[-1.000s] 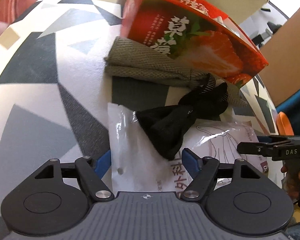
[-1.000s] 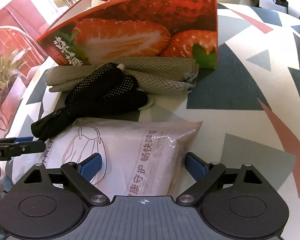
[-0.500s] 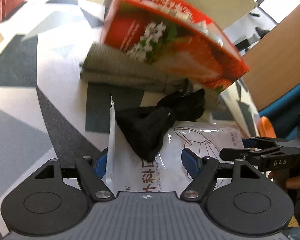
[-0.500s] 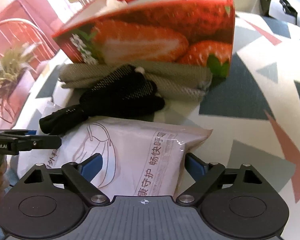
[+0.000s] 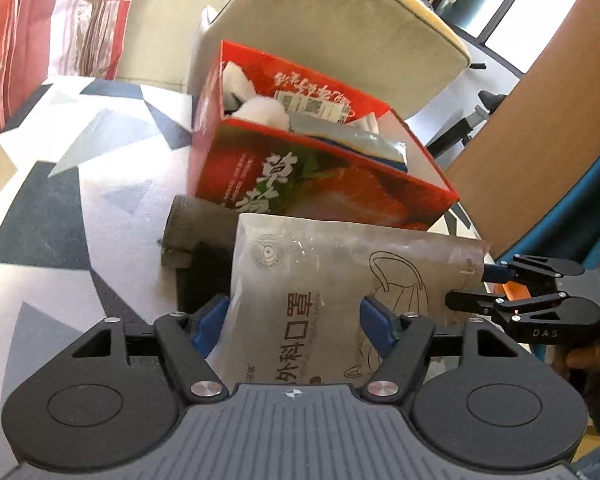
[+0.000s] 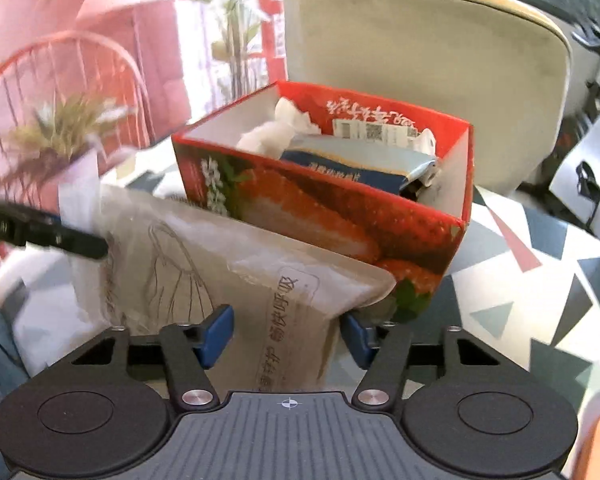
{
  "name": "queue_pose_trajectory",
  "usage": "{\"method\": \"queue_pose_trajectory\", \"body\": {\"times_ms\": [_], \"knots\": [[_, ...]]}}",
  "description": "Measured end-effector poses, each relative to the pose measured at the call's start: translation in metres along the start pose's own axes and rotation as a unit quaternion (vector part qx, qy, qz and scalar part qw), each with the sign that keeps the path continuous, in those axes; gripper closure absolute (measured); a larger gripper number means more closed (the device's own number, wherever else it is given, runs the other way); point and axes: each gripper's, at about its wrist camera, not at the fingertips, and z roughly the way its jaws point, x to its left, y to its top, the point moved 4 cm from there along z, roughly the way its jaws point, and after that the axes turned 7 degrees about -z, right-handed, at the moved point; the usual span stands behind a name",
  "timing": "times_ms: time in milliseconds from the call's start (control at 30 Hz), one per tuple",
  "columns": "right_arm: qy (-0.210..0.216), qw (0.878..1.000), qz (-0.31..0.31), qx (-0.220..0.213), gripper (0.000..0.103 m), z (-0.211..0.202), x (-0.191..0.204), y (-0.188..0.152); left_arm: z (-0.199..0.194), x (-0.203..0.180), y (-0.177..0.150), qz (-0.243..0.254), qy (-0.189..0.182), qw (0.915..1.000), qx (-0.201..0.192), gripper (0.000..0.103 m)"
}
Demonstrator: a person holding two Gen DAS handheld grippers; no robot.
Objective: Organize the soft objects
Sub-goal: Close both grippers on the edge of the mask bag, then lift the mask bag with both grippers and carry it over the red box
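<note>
Because the mask packet is a slack plastic pouch carried above the tabletop by two grippers at once, its far edge, just in front of the strawberry box, can sag and catch on the box's near wall instead of passing over the rim. An uneven advance of the two grippers would likely twist the pouch or pull it out of one grip. A push against the near wall may also shove or tip the box, which looks like light card.

The left gripper has its jaws set partly open, with the packet lying between the blue pads; whether the pads bear on the film cannot be told. The right gripper shows the same: jaws partly open, the packet's corner between them, contact not determinable.

The strawberry box is open-topped and already holds white tissue and a blue-grey foil pack, so free room inside is limited and the packet may ride up on these contents. A grey folded cloth lies on the tabletop against the box's near wall, partly under the packet.
</note>
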Motion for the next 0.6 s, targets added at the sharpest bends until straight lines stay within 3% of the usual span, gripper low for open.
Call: {"method": "queue_pose_trajectory", "body": {"times_ms": [233, 600], "knots": [[0.002, 1.000, -0.002, 0.009, 0.068, -0.002, -0.002, -0.010, -0.004, 0.009, 0.003, -0.007, 0.003, 1.0000, 0.005, 0.052], [-0.011, 0.999, -0.006, -0.039, 0.072, -0.020, -0.007, 0.009, -0.021, 0.002, 0.020, -0.015, -0.003, 0.9992, -0.036, 0.053]]}}
